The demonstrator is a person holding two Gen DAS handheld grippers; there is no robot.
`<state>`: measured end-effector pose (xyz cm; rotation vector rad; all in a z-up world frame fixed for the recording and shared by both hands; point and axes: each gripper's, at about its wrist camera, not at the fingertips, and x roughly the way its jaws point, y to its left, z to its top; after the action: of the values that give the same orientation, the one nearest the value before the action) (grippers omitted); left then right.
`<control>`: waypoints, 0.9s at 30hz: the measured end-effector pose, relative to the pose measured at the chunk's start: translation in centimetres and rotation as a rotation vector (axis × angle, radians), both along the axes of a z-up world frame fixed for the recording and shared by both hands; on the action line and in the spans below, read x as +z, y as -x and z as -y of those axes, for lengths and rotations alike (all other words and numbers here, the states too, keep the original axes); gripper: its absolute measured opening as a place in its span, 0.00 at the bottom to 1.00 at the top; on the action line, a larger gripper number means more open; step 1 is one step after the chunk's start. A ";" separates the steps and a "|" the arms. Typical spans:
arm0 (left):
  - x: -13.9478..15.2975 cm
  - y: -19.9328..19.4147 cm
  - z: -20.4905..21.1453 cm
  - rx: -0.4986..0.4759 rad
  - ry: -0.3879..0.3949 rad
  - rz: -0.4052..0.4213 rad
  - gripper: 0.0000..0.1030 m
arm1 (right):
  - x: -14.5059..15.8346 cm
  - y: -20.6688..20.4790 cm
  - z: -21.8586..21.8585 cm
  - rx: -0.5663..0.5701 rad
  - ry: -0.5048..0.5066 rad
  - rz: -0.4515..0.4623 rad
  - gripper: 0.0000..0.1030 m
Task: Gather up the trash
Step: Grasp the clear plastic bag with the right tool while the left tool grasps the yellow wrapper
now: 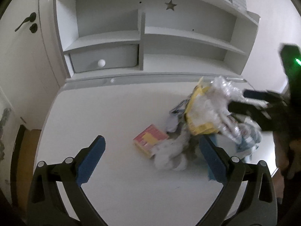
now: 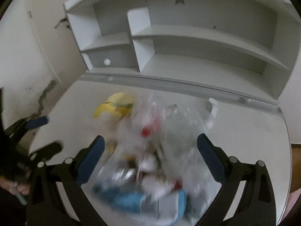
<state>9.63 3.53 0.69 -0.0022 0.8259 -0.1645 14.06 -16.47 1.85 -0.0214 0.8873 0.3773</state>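
A heap of trash lies on the white desk (image 1: 105, 116): a clear plastic bag (image 1: 220, 103) with a yellow wrapper (image 1: 195, 113), a red and yellow box (image 1: 149, 140), crumpled white tissue (image 1: 169, 156) and a blue and white packet (image 1: 248, 143). My left gripper (image 1: 150, 150) is open above the desk, just before the box and tissue. My right gripper (image 2: 150, 152) is open with the blurred bag of trash (image 2: 169, 124) and a blue packet (image 2: 137, 199) between its fingers; in the left wrist view it (image 1: 239, 99) reaches into the bag from the right.
A white shelf unit (image 1: 143, 37) with a small drawer (image 1: 103, 60) stands at the back of the desk. A door with a black handle (image 1: 26, 21) is at the left. A brown cardboard piece (image 1: 24, 150) stands beside the desk's left edge.
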 end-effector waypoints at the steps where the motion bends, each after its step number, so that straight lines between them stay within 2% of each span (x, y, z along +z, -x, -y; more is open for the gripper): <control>1: -0.2 -0.1 -0.3 0.000 -0.003 -0.004 0.94 | -0.4 -0.7 -0.4 0.009 0.006 -0.016 0.87; 2: -0.4 -0.2 -0.5 -0.004 -0.005 -0.008 0.94 | -0.9 -1.4 -0.8 0.020 0.019 -0.032 0.80; 4: -0.5 -0.6 -0.9 -0.004 -0.011 -0.010 0.94 | -1.4 -2.0 -1.5 0.039 0.037 -0.051 0.50; 5: -0.6 -0.9 -1.0 -0.006 -0.012 -0.010 0.94 | -1.4 -2.0 -1.7 0.053 0.033 -0.060 0.29; 7: -0.5 -1.5 -1.2 -0.003 -0.012 -0.006 0.94 | -0.3 -1.6 -1.4 0.057 0.001 -0.033 0.26; 11: 0.2 -2.7 -0.2 -0.038 0.015 0.004 0.94 | 4.0 1.1 0.8 0.047 -0.086 0.086 0.26; 14: 0.5 -4.1 1.5 -0.090 0.024 -0.001 0.94 | 5.9 3.1 2.6 0.034 -0.122 0.114 0.26; 20: -0.2 -7.0 5.5 -0.183 0.031 -0.065 0.90 | 5.7 8.2 6.2 -0.019 -0.146 0.093 0.26; 21: -0.4 -7.3 6.2 -0.204 0.016 -0.071 0.82 | 5.5 9.1 6.8 -0.028 -0.148 0.088 0.26; 22: -0.7 -7.6 6.7 -0.213 -0.003 -0.076 0.65 | 5.0 10.2 7.5 -0.044 -0.146 0.084 0.26; 23: -0.9 -7.8 7.1 -0.219 -0.017 -0.086 0.54 | 4.7 10.8 7.9 -0.054 -0.144 0.083 0.26; 24: -1.2 -7.9 7.3 -0.223 -0.020 -0.099 0.24 | 4.3 11.7 8.6 -0.067 -0.141 0.081 0.26; 26: -0.9 -7.9 7.0 -0.217 0.013 -0.114 0.13 | 3.7 13.8 10.2 -0.108 -0.135 0.087 0.26; 27: 0.0 -7.4 6.9 -0.211 0.014 -0.091 0.08 | 3.7 14.6 11.0 -0.127 -0.136 0.094 0.26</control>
<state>17.03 -3.41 0.65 0.0654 0.9151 -0.3712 -0.51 -27.50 5.54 0.1414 0.7646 0.3150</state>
